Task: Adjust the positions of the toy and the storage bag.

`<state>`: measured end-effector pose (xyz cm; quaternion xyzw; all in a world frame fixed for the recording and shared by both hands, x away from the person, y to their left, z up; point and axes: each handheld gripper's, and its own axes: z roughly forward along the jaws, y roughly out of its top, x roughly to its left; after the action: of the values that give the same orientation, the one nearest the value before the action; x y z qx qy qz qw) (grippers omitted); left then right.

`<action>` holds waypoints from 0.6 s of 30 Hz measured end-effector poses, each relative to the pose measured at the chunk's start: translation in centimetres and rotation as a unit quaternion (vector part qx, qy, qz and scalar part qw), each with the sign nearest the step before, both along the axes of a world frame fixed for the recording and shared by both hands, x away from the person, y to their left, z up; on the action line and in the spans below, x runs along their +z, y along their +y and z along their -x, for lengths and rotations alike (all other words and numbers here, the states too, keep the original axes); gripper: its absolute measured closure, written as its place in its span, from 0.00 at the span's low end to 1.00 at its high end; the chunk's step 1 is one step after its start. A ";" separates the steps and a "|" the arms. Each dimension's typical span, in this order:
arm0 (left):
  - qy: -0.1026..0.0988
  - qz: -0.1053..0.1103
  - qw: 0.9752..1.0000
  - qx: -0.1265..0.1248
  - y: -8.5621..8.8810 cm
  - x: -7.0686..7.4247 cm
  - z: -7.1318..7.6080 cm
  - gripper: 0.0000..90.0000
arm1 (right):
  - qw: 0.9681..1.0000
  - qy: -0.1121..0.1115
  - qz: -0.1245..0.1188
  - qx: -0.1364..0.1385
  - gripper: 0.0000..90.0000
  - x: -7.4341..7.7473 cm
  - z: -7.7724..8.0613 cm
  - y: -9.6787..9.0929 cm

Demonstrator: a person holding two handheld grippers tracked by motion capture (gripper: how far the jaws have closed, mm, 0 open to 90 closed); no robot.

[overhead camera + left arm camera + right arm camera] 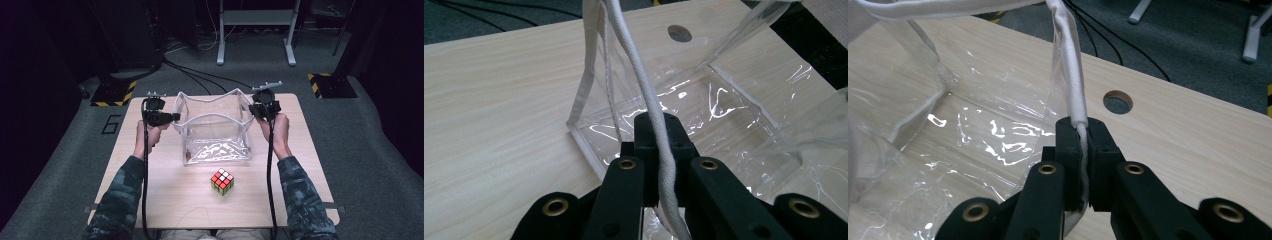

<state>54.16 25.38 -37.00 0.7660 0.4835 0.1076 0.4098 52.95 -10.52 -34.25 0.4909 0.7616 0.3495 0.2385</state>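
The clear plastic bag (215, 130) stood open on the bench (165, 195), stretched between the two sets of fingers. The left gripper (161, 117) was clenched on the white cord handle (644, 95) at the bag's left edge; in the left gripper view the cord ran straight down through the closed fingers (646, 145) and out below them. The right gripper (264, 107) was clamped on the white fabric trim (1070, 80) of the bag's right edge, the band pinched between its fingers (1068, 145) and rising up beyond the tips.

The bag looked light, soft and floppy. Its walls were wrinkled, glossy film that sagged inward between the two grips, so it would probably hold no shape of its own and collapse if either side were let go. The film seemed slippery and thin; the woven cord and stitched trim were the sensible holds, being thicker and rougher. Pulling the fingers apart would likely keep the mouth open.

A colourful puzzle cube (222, 181) sat on the bench nearer the person than either set of fingers, apart from the bag; it seemed rigid, small and easy to pinch across flat faces.
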 end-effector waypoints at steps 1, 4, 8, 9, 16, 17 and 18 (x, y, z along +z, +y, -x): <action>-0.001 -0.003 1.000 -0.002 -0.2 0.1 -0.1 0.98 | 1.000 0.000 0.000 -0.003 0.96 -0.1 -0.2 -0.2; 0.002 -0.016 1.000 -0.007 -0.7 0.1 -0.5 0.98 | 1.000 0.006 0.001 -0.008 0.96 -0.5 -0.6 -0.5; 0.013 -0.018 1.000 -0.007 -0.9 -0.4 -1.0 0.98 | 1.000 0.015 0.009 -0.014 0.96 -1.3 -1.1 -0.6; 0.015 -0.018 1.000 -0.006 -0.9 -0.6 -1.1 0.98 | 1.000 0.016 0.011 -0.017 0.96 -1.5 -1.2 -0.7; 0.017 -0.017 1.000 -0.007 -0.7 -0.8 -1.3 0.98 | 1.000 0.021 0.002 -0.017 0.96 -2.1 -1.4 -1.5; 0.017 -0.016 1.000 -0.008 -0.9 -0.8 -1.3 0.98 | 1.000 0.022 0.001 -0.016 0.96 -2.0 -1.3 -1.4; 0.014 -0.018 1.000 -0.011 -1.0 -0.7 -1.3 0.97 | 1.000 0.021 0.001 -0.013 0.95 -2.0 -1.3 -1.4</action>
<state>55.48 24.40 -37.75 0.7803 0.4786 0.1009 0.3898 54.27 -11.88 -36.28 0.5080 0.7601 0.3353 0.2276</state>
